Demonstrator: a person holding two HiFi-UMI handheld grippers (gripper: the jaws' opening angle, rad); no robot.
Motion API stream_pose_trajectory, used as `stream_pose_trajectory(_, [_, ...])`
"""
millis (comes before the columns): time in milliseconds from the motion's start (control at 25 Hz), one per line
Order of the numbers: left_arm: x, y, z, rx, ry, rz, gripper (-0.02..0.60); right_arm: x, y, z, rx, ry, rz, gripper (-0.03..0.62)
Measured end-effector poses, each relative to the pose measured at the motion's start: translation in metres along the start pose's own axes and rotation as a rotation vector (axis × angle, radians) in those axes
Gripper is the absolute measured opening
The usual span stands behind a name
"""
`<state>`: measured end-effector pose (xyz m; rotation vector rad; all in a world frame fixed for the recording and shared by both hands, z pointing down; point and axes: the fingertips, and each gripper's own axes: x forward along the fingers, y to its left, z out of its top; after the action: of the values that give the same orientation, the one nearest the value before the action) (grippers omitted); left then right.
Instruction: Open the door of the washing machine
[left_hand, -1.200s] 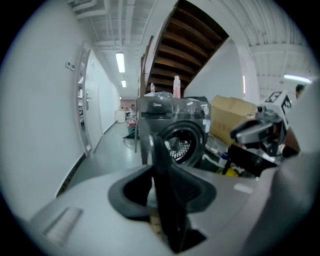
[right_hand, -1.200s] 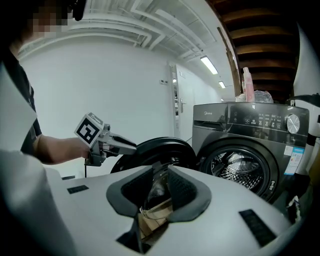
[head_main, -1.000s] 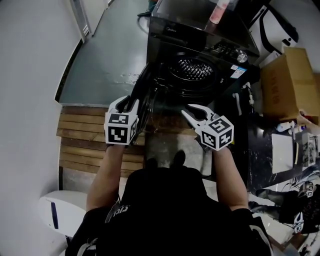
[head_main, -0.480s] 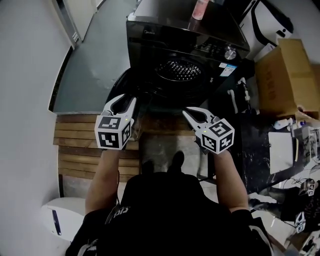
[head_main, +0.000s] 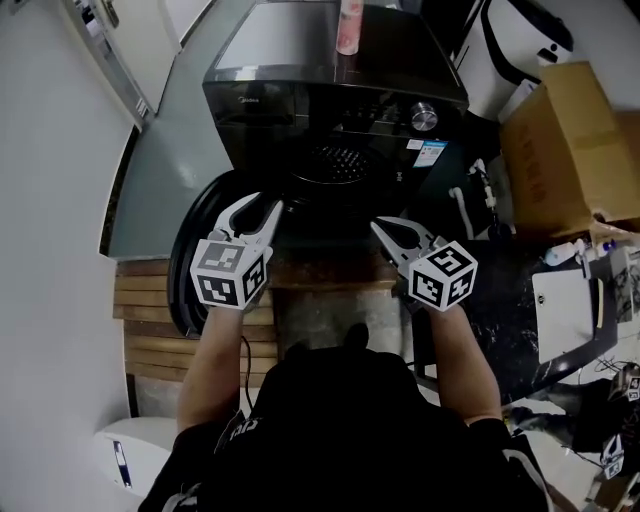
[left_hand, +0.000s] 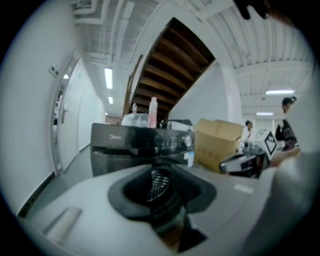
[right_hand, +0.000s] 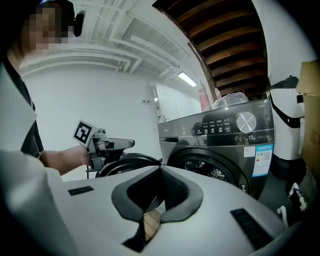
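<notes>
The dark washing machine (head_main: 300, 90) stands ahead, its drum (head_main: 340, 160) exposed. Its round door (head_main: 192, 255) is swung wide open to the left. My left gripper (head_main: 256, 208) hovers just right of the door's rim, fingers apart and empty. My right gripper (head_main: 388, 232) is held low in front of the machine, shut on nothing. The right gripper view shows the drum (right_hand: 207, 167), the open door (right_hand: 125, 162) and the left gripper (right_hand: 127, 144) above it. The left gripper view looks at the machine's front (left_hand: 130, 137), with the right gripper (left_hand: 240, 162) off to the right.
A pink bottle (head_main: 349, 25) stands on the machine's top. A cardboard box (head_main: 565, 150) and a white appliance (head_main: 520, 40) sit to its right. A black table (head_main: 520, 290) with papers is at the right. A wooden slat platform (head_main: 150, 310) lies under the door.
Both grippers have drawn back from the machine toward the person. The right jaws have closed. The door now stands wider open to the left.
</notes>
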<state>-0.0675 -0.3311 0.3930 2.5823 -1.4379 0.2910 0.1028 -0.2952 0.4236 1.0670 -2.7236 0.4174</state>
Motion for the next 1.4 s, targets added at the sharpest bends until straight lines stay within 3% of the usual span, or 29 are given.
stream_pose_trajectory(360, [0.049,-0.040,0.030,-0.042,-0.089,0.003,0.120,-0.034,-0.055,0.034,-0.046,-0.098,-0.008,-0.006])
stream_pose_trajectory(600, [0.071,-0.056,0.041,-0.042,-0.086,0.041,0.056,-0.055,-0.083,0.056,0.014,-0.200,-0.024,-0.006])
stream_pose_trajectory(760, [0.078,-0.049,0.043,-0.056,-0.077,0.065,0.012,-0.057,-0.090,0.066,0.010,-0.237,-0.054,-0.006])
stream_pose_trajectory(1120, [0.087,-0.032,0.052,-0.050,-0.074,0.059,0.009,-0.048,-0.102,0.093,-0.026,-0.295,-0.170,-0.008])
stream_pose_trajectory(1400, [0.084,-0.017,0.055,-0.043,-0.082,0.063,0.009,-0.027,-0.090,0.085,-0.073,-0.243,-0.158,-0.008])
